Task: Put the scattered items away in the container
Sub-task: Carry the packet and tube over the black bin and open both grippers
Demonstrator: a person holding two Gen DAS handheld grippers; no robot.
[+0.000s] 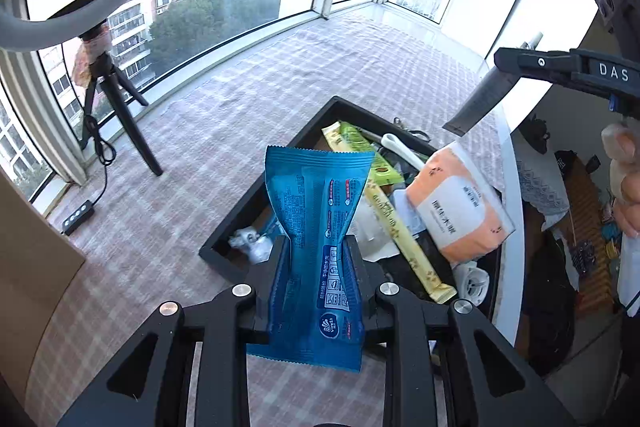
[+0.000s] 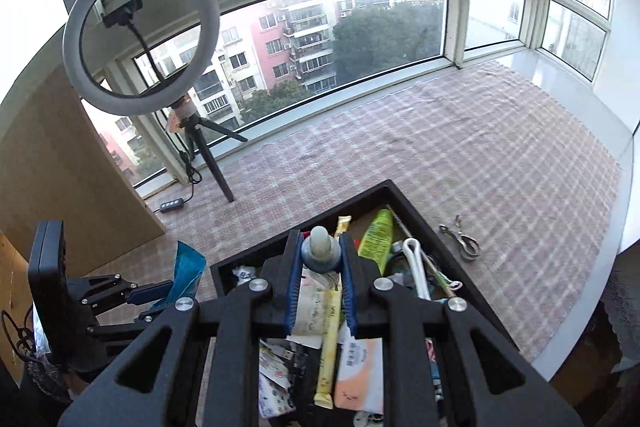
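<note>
Overhead, the left tool [image 1: 316, 247] pinches a blue packet [image 1: 316, 227] above the black tray [image 1: 224, 255] on the checked tabletop [image 1: 180, 167] — the right tool [image 2: 320, 259] grips a small bottle [image 2: 320, 247] over that tray.

The checked cloth [image 2: 460, 155] carries the black tray [image 2: 404, 205] (nail clippers [image 2: 460, 237] beside) and tripod [image 2: 208, 147].

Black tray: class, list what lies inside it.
Inside the black tray: orange tissue pack, yellow stick sachet, green packet, white spoon. Items beneath them and the tray floor are mostly covered.
</note>
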